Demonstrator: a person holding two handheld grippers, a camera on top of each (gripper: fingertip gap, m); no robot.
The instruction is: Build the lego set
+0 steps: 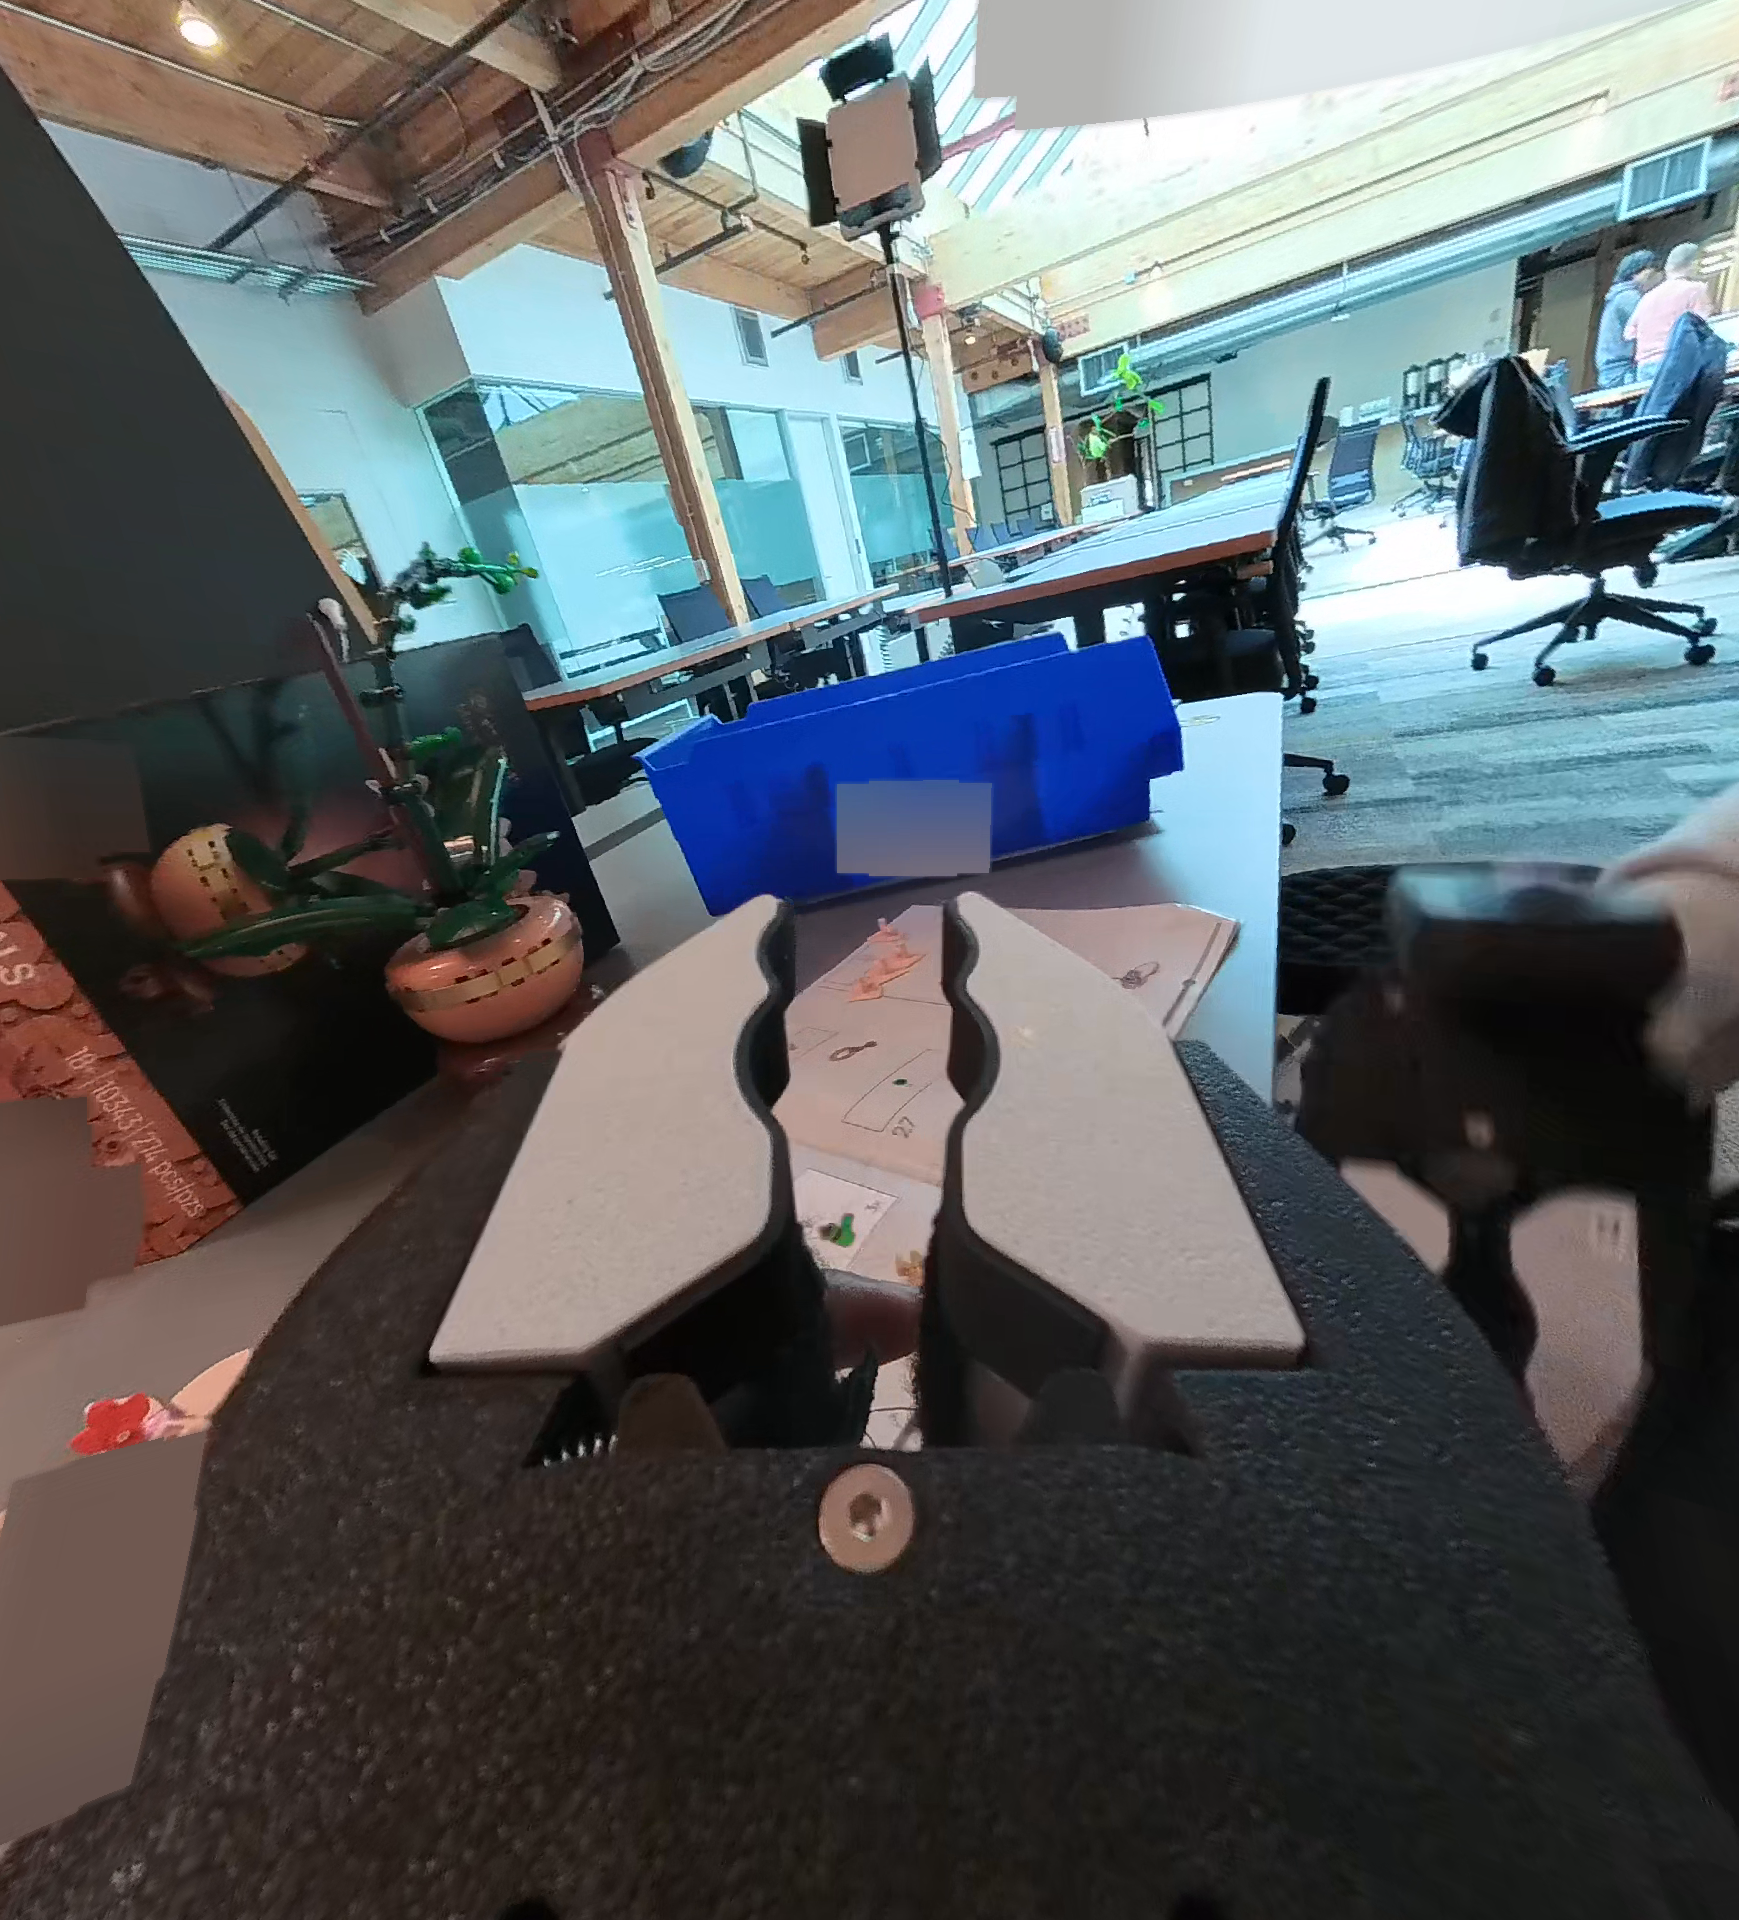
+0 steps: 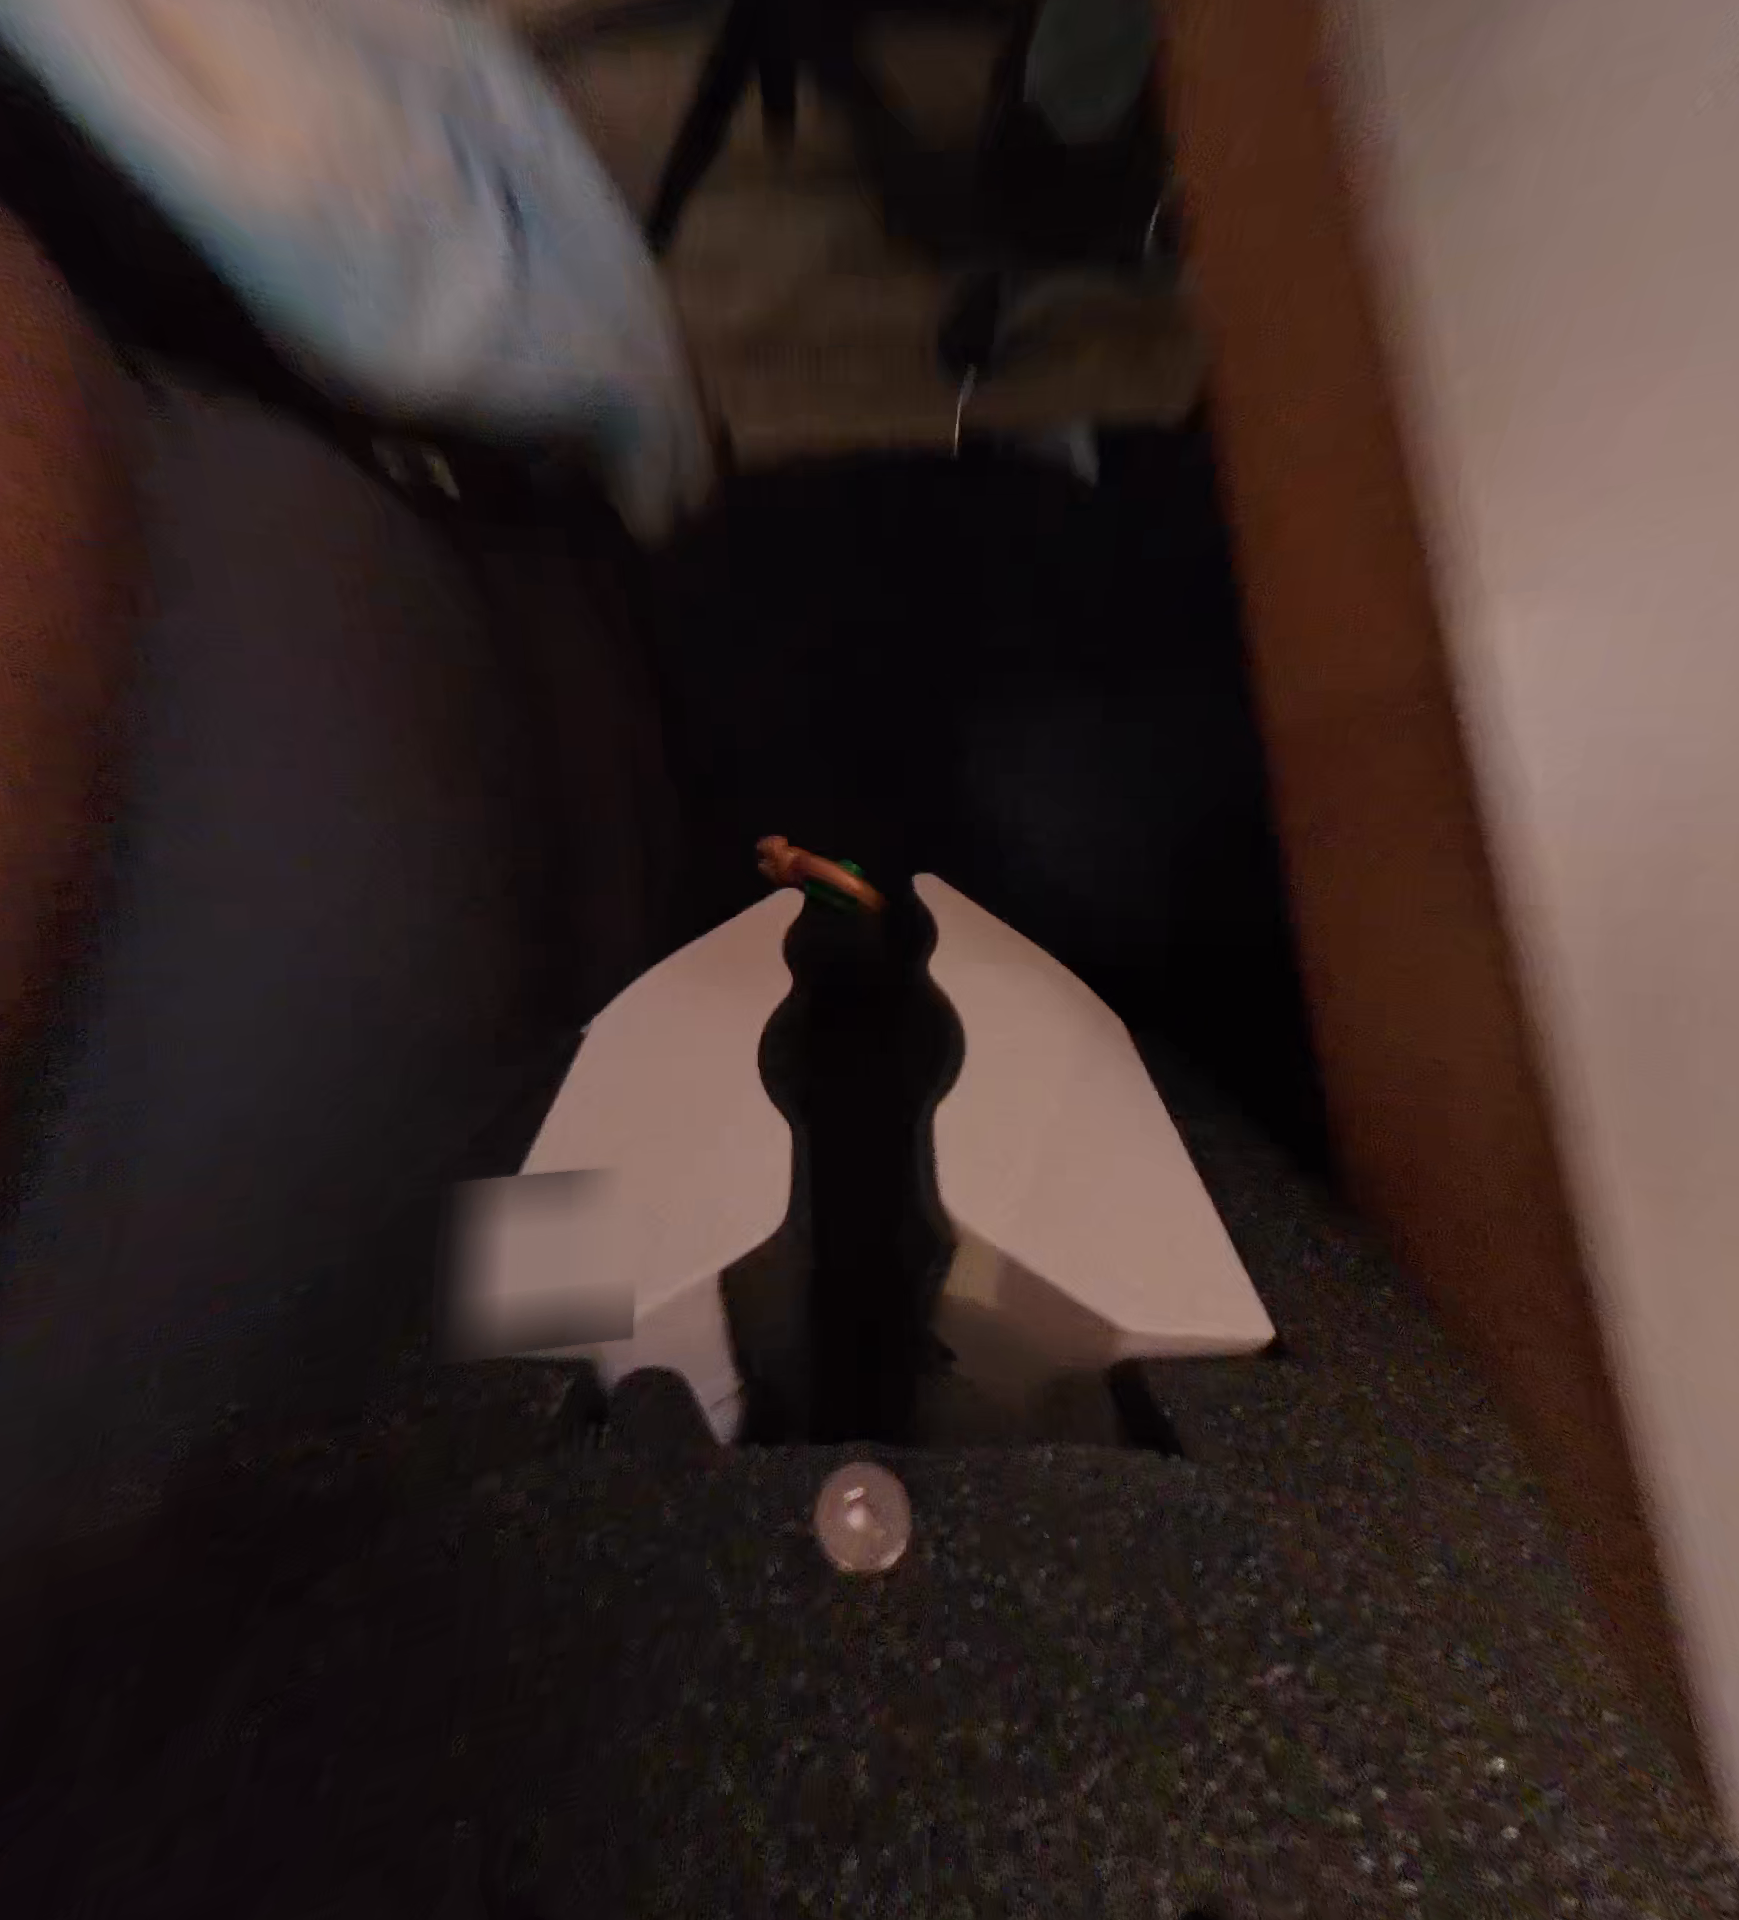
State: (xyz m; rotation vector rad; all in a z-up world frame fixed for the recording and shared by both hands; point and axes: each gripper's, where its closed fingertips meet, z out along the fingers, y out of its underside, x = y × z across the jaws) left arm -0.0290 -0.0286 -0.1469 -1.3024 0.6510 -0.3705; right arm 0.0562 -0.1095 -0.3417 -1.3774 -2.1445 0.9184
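Note:
My left gripper (image 1: 865, 925) is open and empty, held above the open instruction booklet (image 1: 1145, 966) on the grey table. The built lego plant in its tan pot (image 1: 486, 966) stands to the left, in front of the lego box (image 1: 252, 935). Several small tan pieces (image 1: 888, 961) lie on the booklet between my fingers. My right gripper (image 2: 849, 894) is shut on a small tan and green lego piece (image 2: 821, 876), held low beside the table's edge in a dark, blurred view. It also shows at the right of the left wrist view (image 1: 1488, 1309), blurred.
A blue bin (image 1: 906, 769) stands behind the booklet. A red lego flower (image 1: 117, 1423) lies at the front left. The brown table edge (image 2: 1416, 935) runs along the right of the right wrist view. A person's legs and sleeve fill its left side. Office chairs and desks stand far behind.

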